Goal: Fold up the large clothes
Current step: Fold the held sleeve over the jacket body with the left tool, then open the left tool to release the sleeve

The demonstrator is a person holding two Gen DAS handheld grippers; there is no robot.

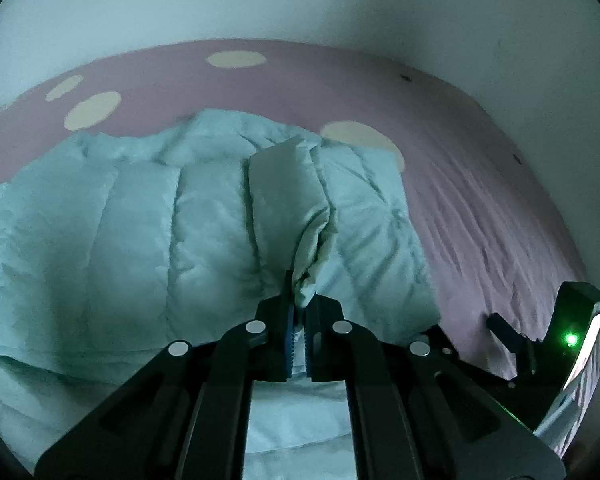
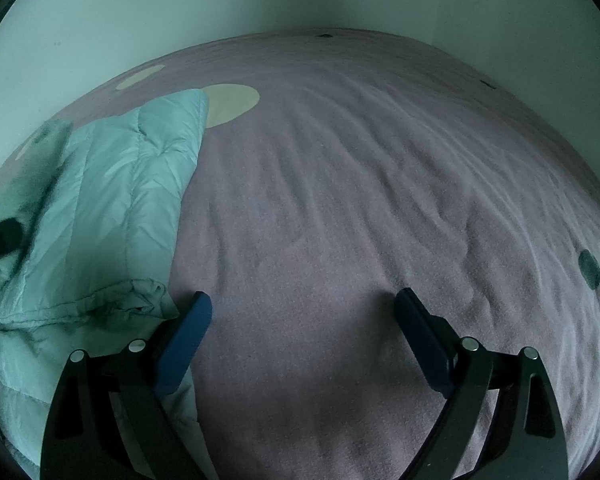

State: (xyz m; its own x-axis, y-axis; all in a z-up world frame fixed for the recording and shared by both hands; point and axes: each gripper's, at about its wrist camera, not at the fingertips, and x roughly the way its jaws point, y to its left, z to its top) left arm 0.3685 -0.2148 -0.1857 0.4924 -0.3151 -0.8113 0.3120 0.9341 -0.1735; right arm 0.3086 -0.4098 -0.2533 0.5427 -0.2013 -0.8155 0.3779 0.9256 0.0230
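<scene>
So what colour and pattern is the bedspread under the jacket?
Dull pink bedspread with large cream dots; best in the left wrist view, behind the pale green jacket.

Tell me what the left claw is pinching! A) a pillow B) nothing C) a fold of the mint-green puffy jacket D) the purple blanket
C: the left claw is shut on a raised fold of the mint-green puffy jacket, while the right claw hangs open over the purple blanket.
</scene>
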